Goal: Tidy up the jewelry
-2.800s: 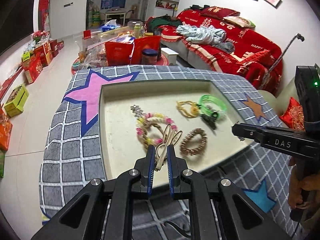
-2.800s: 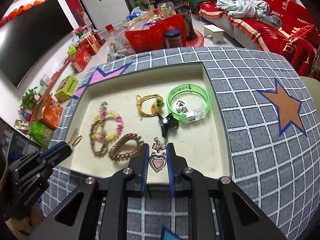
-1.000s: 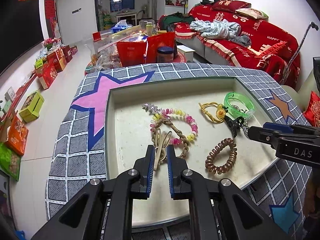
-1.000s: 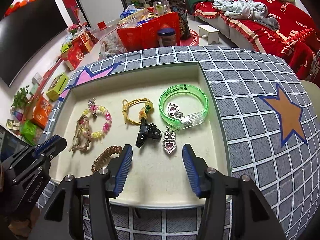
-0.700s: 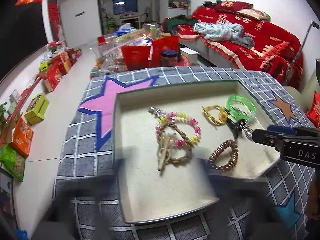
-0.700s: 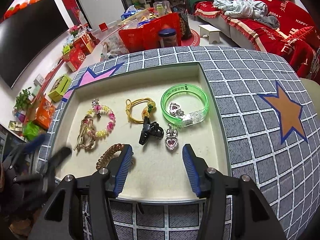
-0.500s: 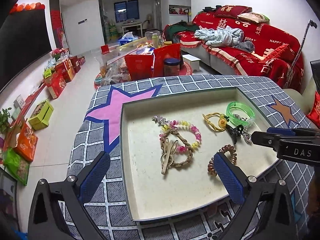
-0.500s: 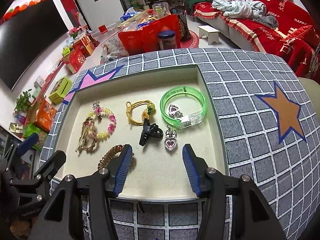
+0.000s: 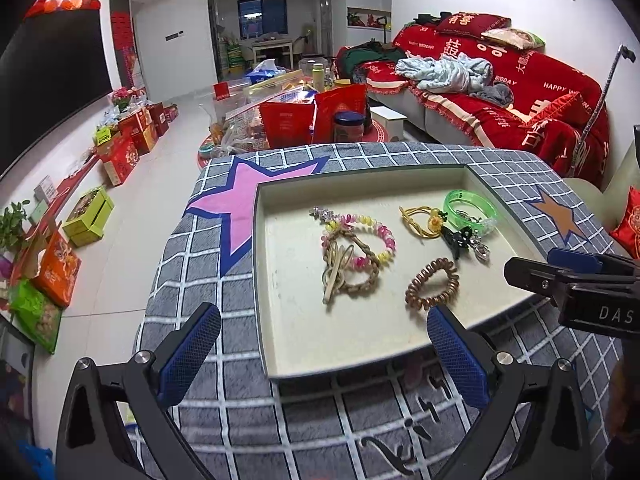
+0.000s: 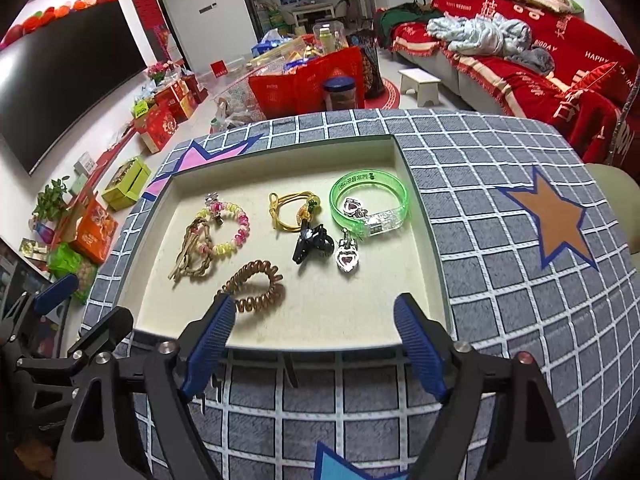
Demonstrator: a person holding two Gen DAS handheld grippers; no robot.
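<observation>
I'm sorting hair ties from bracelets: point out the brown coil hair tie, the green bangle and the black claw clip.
brown coil hair tie [image 10: 256, 286], right wrist view, on its coiled loop.
green bangle [image 10: 370, 184], right wrist view, on its far rim.
black claw clip [image 10: 310, 242], right wrist view, on its body.

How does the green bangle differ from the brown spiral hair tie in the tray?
The green bangle is clear, smooth plastic; the brown spiral hair tie is a coiled, opaque band. The bangle keeps a round ring with a heart charm lying inside it; the hair tie is squashed into an uneven loop with nothing inside. Both lie flat in the tray.
</observation>
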